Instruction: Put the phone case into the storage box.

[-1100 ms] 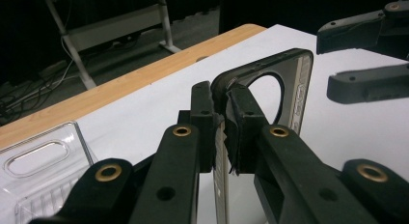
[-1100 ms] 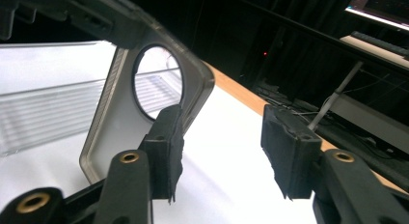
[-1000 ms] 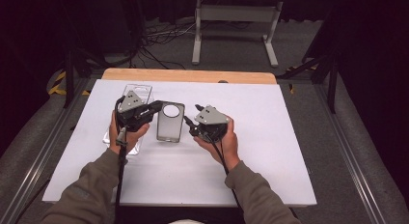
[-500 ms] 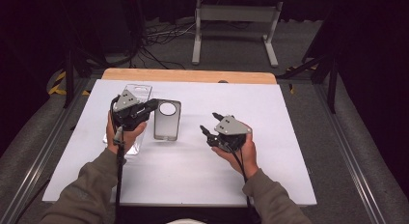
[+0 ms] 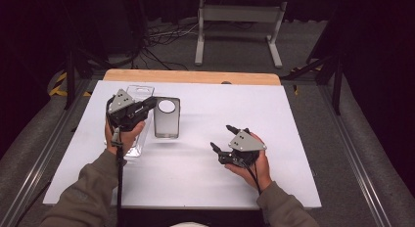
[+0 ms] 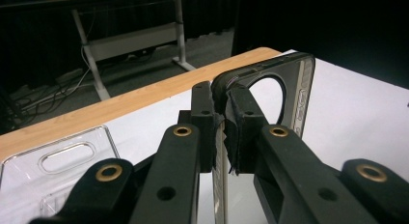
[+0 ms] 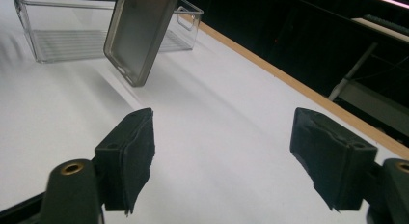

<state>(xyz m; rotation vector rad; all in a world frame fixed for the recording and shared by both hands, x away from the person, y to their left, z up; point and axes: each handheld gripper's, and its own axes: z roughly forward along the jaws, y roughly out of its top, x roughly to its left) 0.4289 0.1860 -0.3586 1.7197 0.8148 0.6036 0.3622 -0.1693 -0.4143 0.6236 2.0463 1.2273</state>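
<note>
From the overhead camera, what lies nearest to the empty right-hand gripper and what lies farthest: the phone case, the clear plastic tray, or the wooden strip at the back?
1. Phone case, up and left of the right gripper, held by the left gripper.
2. Clear plastic tray, farther left.
3. Wooden strip, along the table's far edge.

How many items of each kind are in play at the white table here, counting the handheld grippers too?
Grey translucent phone case with round camera cutout: 1, held off the table
Clear plastic packaging tray: 1
Black two-jaw grippers: 2, the left gripper clamped on the case's edge, the right gripper with nothing between its jaws, which have just been opening
Total: 4
</note>
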